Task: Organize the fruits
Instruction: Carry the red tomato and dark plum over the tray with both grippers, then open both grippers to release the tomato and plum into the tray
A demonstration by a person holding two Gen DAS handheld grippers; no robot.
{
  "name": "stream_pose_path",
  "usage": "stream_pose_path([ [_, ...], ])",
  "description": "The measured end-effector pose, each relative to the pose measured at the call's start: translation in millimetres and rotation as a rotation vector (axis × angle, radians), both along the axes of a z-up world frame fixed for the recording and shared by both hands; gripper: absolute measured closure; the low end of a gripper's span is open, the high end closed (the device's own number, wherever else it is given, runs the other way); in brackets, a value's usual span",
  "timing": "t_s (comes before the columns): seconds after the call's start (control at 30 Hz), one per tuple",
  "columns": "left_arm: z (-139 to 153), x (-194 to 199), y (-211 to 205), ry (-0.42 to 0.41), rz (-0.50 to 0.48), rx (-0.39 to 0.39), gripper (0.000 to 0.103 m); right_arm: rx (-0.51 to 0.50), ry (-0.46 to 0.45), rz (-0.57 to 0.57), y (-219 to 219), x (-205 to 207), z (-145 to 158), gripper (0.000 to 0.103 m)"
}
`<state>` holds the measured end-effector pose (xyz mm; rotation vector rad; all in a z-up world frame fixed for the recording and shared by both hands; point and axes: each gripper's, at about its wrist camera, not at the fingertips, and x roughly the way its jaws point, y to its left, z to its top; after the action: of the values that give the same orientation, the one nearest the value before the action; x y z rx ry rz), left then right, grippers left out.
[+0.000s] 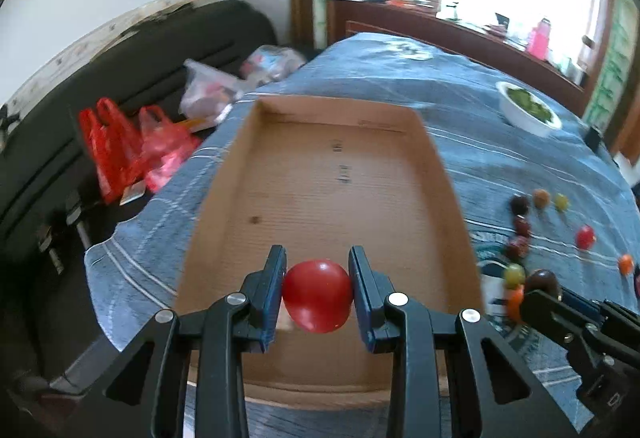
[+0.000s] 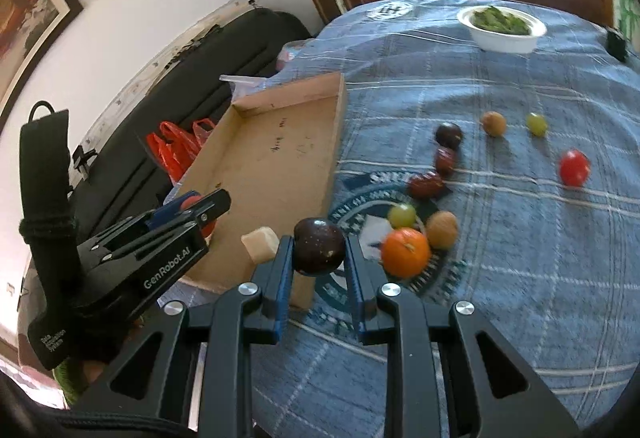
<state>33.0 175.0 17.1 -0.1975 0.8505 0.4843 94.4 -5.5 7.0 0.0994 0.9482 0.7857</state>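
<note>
My left gripper (image 1: 318,292) is shut on a red tomato (image 1: 318,296) and holds it over the near end of a shallow cardboard tray (image 1: 320,174). My right gripper (image 2: 318,252) is shut on a dark purple plum (image 2: 319,247), just right of the tray's near right corner (image 2: 300,290). The left gripper also shows in the right wrist view (image 2: 192,206), over the tray. Loose on the blue cloth lie an orange (image 2: 405,252), a green grape (image 2: 401,215), a brown fruit (image 2: 442,229), dark red fruits (image 2: 426,185), and a red tomato (image 2: 574,168).
A white bowl of greens (image 2: 502,26) stands far back on the blue checked cloth (image 2: 520,278). More small fruits (image 2: 494,124) lie beyond. Red plastic bags (image 1: 120,154) and a black sofa (image 1: 60,118) are left of the table edge.
</note>
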Motion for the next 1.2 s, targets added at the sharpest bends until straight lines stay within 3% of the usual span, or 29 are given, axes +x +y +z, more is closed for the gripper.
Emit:
stream_pose_path([
  [0.37,-3.8,1.7,29.2,0.007,0.054,-0.003,0.072,-0.011,-0.006,0.061,37.9,9.0,-0.1,0.076],
  [0.57,-13.7,23.5,39.6,0.056,0.061,-0.014,0.072,-0.028,-0.007,0.09,60.7,20.6,-3.8,0.076],
  [0.83,-43.1,43.8,48.7,0.178,0.063,-0.047,0.072,-0.174,0.0,0.158,118.7,39.5,-35.3,0.076],
  [0.97,-45.3,43.8,44.5,0.193,0.056,-0.016,0.07,-0.226,-0.014,0.183,127.2,40.7,-43.7,0.075],
  [1.1,-43.2,41.0,44.2,0.185,0.054,-0.024,0.054,-0.305,-0.064,0.198,135.7,34.5,-47.9,0.074],
  [1.2,-35.2,37.3,43.4,0.164,0.065,-0.002,0.051,-0.308,-0.088,0.216,136.7,29.8,-46.1,0.06],
])
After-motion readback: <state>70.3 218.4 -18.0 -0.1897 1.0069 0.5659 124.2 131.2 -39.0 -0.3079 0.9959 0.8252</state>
